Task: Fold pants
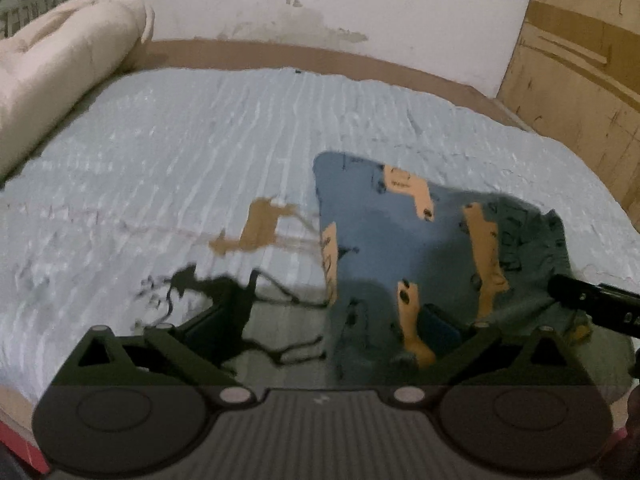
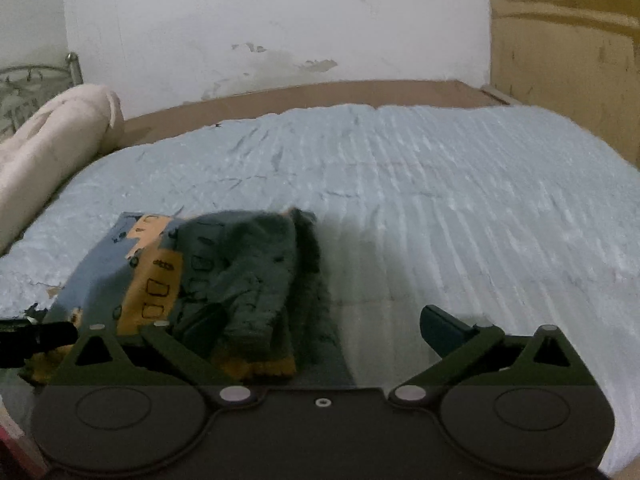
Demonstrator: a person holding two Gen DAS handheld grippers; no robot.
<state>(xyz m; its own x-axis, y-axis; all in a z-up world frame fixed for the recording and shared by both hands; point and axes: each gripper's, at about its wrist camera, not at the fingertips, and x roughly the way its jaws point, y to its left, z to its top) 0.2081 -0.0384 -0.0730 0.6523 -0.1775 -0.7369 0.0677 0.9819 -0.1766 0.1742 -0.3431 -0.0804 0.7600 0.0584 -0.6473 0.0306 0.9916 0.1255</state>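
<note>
**Folded pants on bed, both grippers released**

Left gripper [image 1: 332, 324]: pitched downward over the bedspread [image 1: 200, 140], jaws spread wide, gripping nothing. Pants [image 1: 400, 240] lie ahead and right of it, under its right finger.

Right gripper [image 2: 320, 328]: pitched downward, jaws spread wide, empty. Pants [image 2: 224, 276], a folded blue-and-orange bundle, sit ahead-left at its left finger, long axis running away from the gripper.

Cream bolster [image 2: 52, 152]: far left.

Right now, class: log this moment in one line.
pants: folded, on bed | left gripper: open, holding nothing | right gripper: open, holding nothing
</note>
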